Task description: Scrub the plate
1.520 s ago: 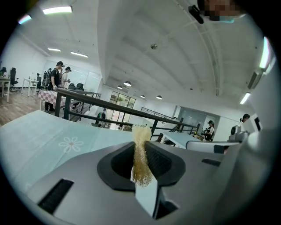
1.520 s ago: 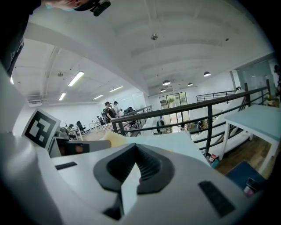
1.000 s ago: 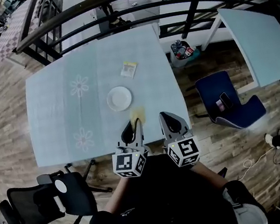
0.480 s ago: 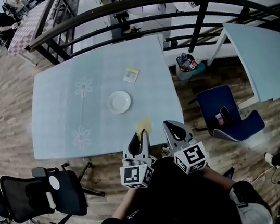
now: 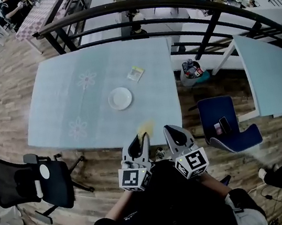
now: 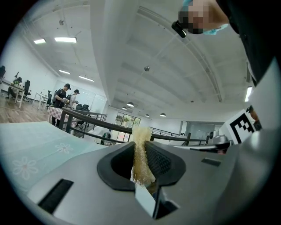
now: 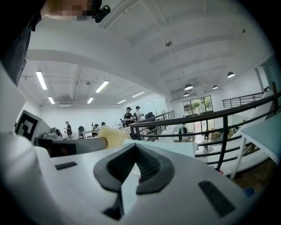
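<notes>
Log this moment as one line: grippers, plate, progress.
left gripper: shut on scrub pad | right gripper: shut, empty | plate: on table, untouched | both grippers near body, apart from plate | scrubbing not started

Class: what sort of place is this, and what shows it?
Likely an open-plan office or lab, perhaps on a mezzanine: a black railing edges the floor, and an office chair stands by the table.

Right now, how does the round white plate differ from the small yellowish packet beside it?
The round white plate is bigger and circular; the small yellowish packet is rectangular. The plate lies nearer the person, the packet nearer the black railing. Both rest on the pale blue table.
</notes>
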{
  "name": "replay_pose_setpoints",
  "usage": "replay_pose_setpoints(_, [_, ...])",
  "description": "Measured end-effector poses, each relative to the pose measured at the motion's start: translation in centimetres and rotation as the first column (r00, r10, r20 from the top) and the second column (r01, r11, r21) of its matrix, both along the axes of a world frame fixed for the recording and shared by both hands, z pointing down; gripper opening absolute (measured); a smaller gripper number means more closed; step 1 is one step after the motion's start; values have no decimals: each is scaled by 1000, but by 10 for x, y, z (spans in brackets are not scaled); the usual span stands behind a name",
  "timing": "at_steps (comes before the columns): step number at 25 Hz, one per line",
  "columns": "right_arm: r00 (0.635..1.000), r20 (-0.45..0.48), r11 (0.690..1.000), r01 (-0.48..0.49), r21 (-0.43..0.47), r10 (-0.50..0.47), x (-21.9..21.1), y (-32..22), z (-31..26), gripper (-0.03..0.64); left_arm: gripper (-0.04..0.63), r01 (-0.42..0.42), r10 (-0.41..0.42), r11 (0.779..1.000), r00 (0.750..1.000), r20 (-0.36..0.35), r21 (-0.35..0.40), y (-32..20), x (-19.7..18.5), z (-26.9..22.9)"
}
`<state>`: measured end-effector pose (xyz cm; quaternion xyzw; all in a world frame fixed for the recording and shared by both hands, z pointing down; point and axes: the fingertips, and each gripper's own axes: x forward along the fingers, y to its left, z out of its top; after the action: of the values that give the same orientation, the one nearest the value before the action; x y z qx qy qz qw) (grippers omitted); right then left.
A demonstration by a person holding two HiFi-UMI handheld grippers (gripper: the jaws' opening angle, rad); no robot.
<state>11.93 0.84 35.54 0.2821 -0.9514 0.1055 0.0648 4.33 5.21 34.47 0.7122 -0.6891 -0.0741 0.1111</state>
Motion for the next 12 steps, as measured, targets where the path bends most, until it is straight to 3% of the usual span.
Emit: replay_pose_setpoints(12, [999,18,999,45,0,-45,-8,0,-1,8,71,37,-37,999,999,35,6,4,-1,-1])
